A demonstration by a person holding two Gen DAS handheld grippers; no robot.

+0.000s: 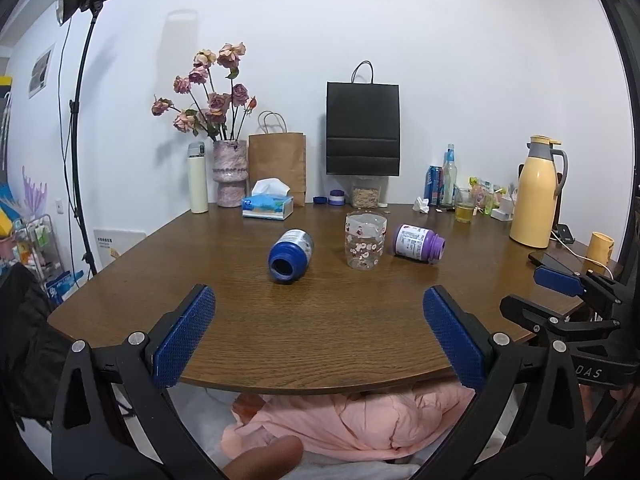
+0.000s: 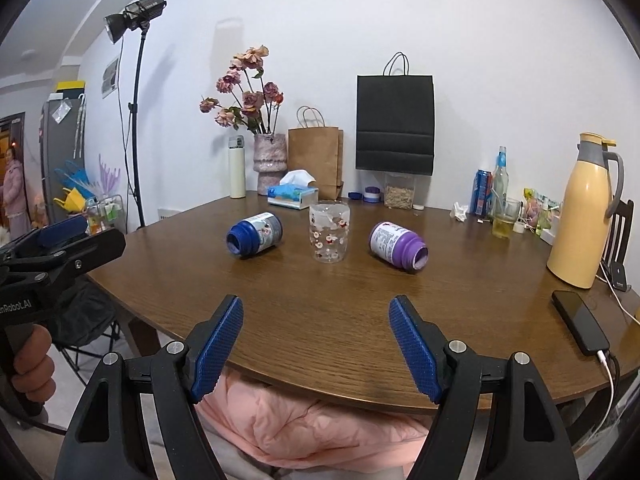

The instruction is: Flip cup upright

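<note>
A clear glass cup with a red and white pattern (image 1: 365, 239) stands on the brown table (image 1: 320, 320), between two bottles; it also shows in the right wrist view (image 2: 329, 233). I cannot tell which end is up. My left gripper (image 1: 319, 328) is open and empty at the table's near edge, well short of the cup. My right gripper (image 2: 316, 340) is open and empty, also at the near edge. The right gripper appears at the right of the left wrist view (image 1: 560, 280), and the left gripper at the left of the right wrist view (image 2: 60, 236).
A blue bottle (image 1: 291, 255) lies on its side left of the cup, a purple bottle (image 1: 418, 243) right of it. A tissue box (image 1: 267, 203), vase, paper bags, a jar and drinks line the back. A yellow thermos (image 1: 536, 196) and a phone (image 2: 580, 328) are at the right.
</note>
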